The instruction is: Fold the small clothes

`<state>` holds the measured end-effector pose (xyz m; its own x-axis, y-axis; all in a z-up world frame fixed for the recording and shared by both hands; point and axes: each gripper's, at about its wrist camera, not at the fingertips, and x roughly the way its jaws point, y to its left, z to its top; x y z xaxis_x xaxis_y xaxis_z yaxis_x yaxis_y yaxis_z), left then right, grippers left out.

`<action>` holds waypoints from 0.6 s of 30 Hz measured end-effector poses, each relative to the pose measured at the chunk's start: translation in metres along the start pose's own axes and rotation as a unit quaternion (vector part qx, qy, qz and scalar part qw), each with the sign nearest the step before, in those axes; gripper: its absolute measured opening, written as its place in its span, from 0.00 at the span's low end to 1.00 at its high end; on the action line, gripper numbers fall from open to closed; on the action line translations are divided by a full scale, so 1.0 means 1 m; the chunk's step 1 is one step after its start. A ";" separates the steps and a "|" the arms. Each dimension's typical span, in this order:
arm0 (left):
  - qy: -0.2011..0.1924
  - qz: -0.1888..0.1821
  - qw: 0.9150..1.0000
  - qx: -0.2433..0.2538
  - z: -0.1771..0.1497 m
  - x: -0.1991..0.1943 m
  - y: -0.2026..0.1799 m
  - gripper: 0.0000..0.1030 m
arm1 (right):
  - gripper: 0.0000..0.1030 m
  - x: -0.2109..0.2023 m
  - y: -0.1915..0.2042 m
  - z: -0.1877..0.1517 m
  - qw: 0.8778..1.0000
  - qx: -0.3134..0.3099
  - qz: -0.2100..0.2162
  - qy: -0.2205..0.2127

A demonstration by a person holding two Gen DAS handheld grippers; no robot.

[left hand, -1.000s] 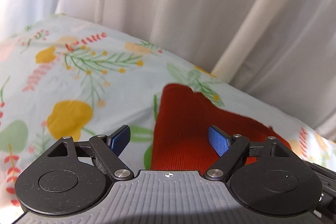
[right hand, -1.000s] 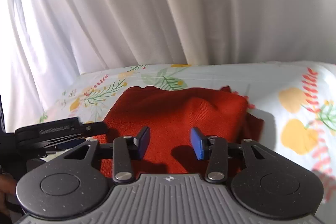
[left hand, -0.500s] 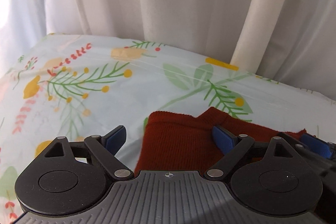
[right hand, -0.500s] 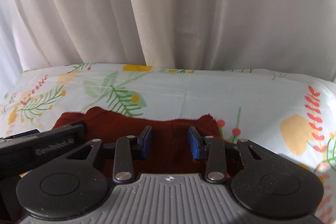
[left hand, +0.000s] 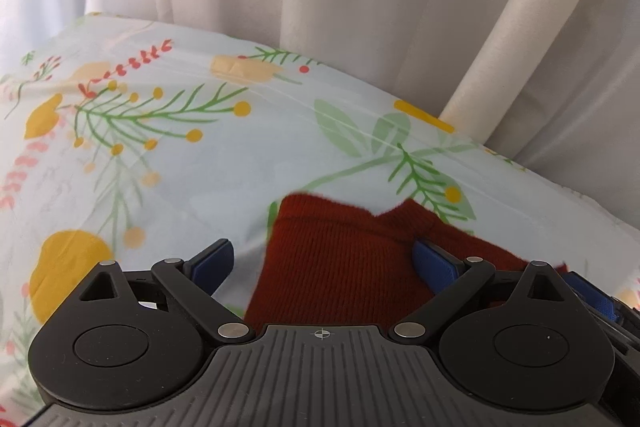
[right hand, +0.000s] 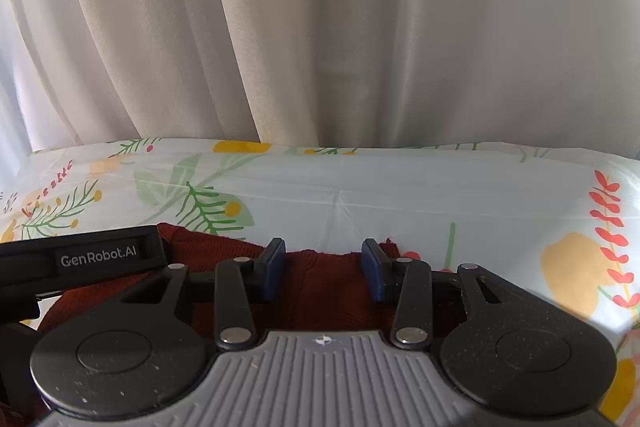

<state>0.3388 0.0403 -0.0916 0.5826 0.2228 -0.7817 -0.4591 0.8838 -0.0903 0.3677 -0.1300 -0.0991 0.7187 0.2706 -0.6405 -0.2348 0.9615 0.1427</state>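
Note:
A rust-red knitted garment (left hand: 340,263) lies on the floral sheet (left hand: 168,163). In the left wrist view my left gripper (left hand: 324,261) is open, its blue pads wide apart over the garment's left part, holding nothing. In the right wrist view the garment (right hand: 324,287) lies under my right gripper (right hand: 323,273), which is open with its pads apart over the garment's far edge. The left gripper's body (right hand: 80,259) shows at the left of that view. The garment's near part is hidden by both grippers.
White curtains (right hand: 320,27) hang right behind the sheet's far edge (right hand: 360,151). A cream pole or curtain fold (left hand: 520,27) stands at the back right in the left wrist view. Bare sheet (right hand: 500,211) lies to the right and left of the garment.
Both grippers have drawn back toward the near side, so less of the red garment shows ahead of them. The left view has tilted slightly. Both grippers stay open.

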 end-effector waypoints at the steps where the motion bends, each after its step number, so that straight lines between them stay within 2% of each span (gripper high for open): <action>1: -0.002 -0.004 1.000 -0.001 -0.004 -0.008 0.003 0.96 | 0.40 -0.006 0.000 -0.001 1.000 -0.002 0.003 0.000; 6: -0.049 -0.038 0.998 0.006 -0.044 -0.061 0.024 0.96 | 0.40 -0.055 0.006 -0.022 0.999 -0.040 0.020 -0.012; 8: -0.050 -0.047 0.998 0.012 -0.067 -0.079 0.036 0.96 | 0.40 -0.078 0.003 -0.040 0.999 -0.039 0.025 -0.015; 12: -0.057 -0.076 0.995 -0.009 -0.117 -0.115 0.067 0.96 | 0.41 -0.127 -0.007 -0.082 0.999 -0.037 0.025 -0.017; 13: -0.058 -0.081 0.995 -0.010 -0.126 -0.123 0.071 0.96 | 0.44 -0.138 -0.010 -0.093 0.999 -0.031 0.024 -0.013; 15: -0.029 -0.070 0.997 0.007 -0.143 -0.135 0.074 0.96 | 0.52 -0.156 -0.018 -0.114 1.000 -0.020 0.021 0.004; 18: 0.041 -0.079 0.995 0.041 -0.159 -0.141 0.071 0.95 | 0.54 -0.185 -0.018 -0.134 0.999 -0.029 0.002 0.024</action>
<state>0.1172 0.0063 -0.0857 0.5847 0.0477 -0.8098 -0.3083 0.9364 -0.1674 0.1514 -0.2040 -0.0841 0.6857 0.2713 -0.6754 -0.2762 0.9555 0.1034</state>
